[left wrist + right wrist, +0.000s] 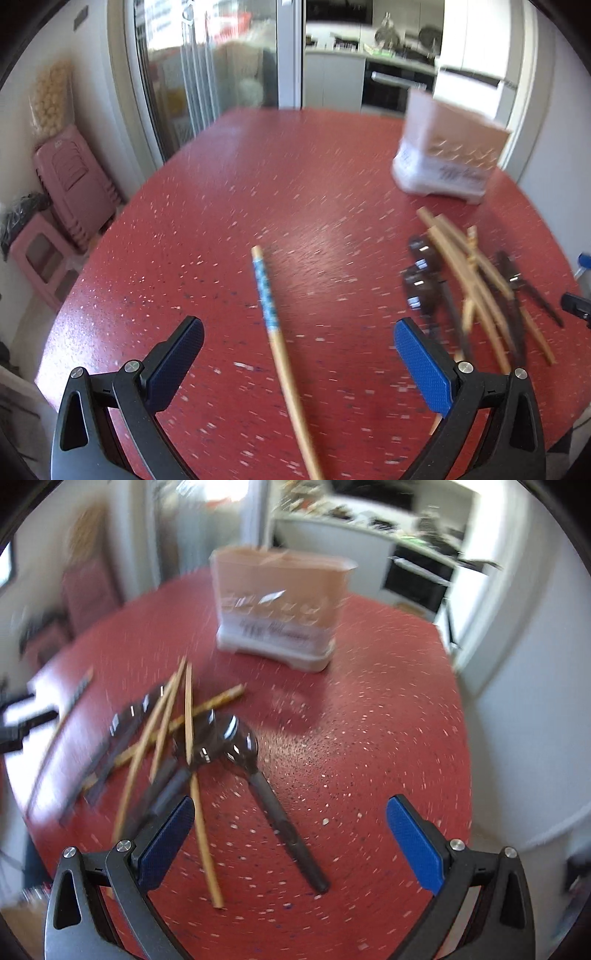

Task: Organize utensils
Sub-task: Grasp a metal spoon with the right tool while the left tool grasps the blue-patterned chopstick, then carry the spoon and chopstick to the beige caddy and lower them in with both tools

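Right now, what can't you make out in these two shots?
- Utensil holder, right wrist view: its inside is hidden by its wall; its print is motion-blurred.
- Pile of chopsticks, left wrist view: blurred and overlapped, count unclear.
- Blue-patterned chopstick, left wrist view: its lower end is cut off by the frame.

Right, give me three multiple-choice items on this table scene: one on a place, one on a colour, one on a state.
1. Where does the blue-banded chopstick lie?
A. inside the holder
B. alone on the table, apart from the pile
C. across the spoons

2. What colour is the table?
A. red
B. white
C. green

3. How is the right gripper?
A. shut on a spoon
B. shut on a chopstick
C. open, holding nothing

Answers: B, it lies by itself left of the pile; A, a speckled red top; C, its fingers stand wide apart above a spoon handle.
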Action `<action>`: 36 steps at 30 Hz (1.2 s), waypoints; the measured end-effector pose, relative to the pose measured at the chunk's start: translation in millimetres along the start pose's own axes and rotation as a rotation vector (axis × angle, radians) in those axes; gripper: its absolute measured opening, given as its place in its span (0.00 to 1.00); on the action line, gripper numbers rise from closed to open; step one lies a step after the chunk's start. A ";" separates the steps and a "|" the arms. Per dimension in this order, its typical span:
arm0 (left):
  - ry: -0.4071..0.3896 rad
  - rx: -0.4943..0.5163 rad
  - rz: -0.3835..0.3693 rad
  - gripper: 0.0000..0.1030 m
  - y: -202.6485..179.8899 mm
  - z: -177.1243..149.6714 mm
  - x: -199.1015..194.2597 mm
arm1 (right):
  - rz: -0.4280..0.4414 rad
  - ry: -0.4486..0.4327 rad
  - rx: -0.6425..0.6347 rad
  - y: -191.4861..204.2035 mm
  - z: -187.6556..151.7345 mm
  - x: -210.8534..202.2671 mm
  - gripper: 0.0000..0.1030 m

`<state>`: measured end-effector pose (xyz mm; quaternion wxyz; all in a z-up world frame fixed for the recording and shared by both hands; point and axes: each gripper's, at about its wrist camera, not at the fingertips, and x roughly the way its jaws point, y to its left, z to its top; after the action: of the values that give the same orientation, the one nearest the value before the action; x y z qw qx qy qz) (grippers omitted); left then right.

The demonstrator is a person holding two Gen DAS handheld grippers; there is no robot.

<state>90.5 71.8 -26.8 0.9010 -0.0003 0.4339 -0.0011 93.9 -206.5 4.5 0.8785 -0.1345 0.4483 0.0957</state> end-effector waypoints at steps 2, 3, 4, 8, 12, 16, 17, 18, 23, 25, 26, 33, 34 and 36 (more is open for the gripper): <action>0.064 -0.003 -0.009 1.00 6.2 2.5 13.3 | -0.016 0.048 -0.086 6.1 6.9 9.8 0.96; 0.095 -0.011 -0.019 1.00 9.2 3.6 19.0 | -0.015 0.065 -0.115 9.1 9.6 14.2 0.95; 0.118 -0.020 -0.026 1.00 12.2 4.4 25.2 | -0.013 0.092 -0.150 12.6 13.2 19.9 0.91; 0.199 -0.036 -0.033 1.00 18.4 6.4 41.4 | -0.003 0.172 -0.230 21.8 23.8 37.1 0.74; 0.253 -0.013 -0.027 1.00 16.4 12.8 48.2 | 0.033 0.253 -0.265 24.2 36.2 57.2 0.62; 0.307 0.012 -0.033 0.98 11.5 21.8 53.5 | 0.056 0.303 -0.279 22.7 45.8 70.3 0.51; 0.317 0.014 -0.035 0.97 9.5 24.3 54.7 | 0.064 0.312 -0.273 21.6 47.6 71.3 0.50; 0.324 0.015 -0.036 0.95 7.4 25.2 55.3 | 0.075 0.327 -0.260 20.7 49.8 73.8 0.50; 0.354 0.044 -0.053 0.54 -2.8 34.7 52.9 | 0.165 0.388 -0.171 6.1 61.7 84.1 0.23; 0.356 0.051 -0.058 0.38 -4.7 37.5 51.9 | 0.182 0.400 -0.140 -3.4 67.0 89.9 0.12; 0.354 0.049 -0.057 0.38 -4.5 38.7 51.4 | 0.174 0.396 -0.143 -5.0 66.7 90.0 0.12; 0.259 0.011 -0.104 0.36 -0.2 33.0 33.9 | 0.189 0.315 -0.037 -42.5 57.6 75.9 0.12; 0.238 0.006 -0.114 0.36 -0.5 33.3 27.6 | 0.200 0.288 -0.005 -51.3 56.9 71.2 0.12; 0.179 -0.016 -0.143 0.36 -2.8 37.5 13.7 | 0.216 0.241 0.048 -65.2 53.7 60.5 0.12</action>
<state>128.3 68.9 -14.2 0.8562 -0.0383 0.5115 -0.0619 188.8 -247.9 -4.7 0.8058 -0.0751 0.5646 0.1622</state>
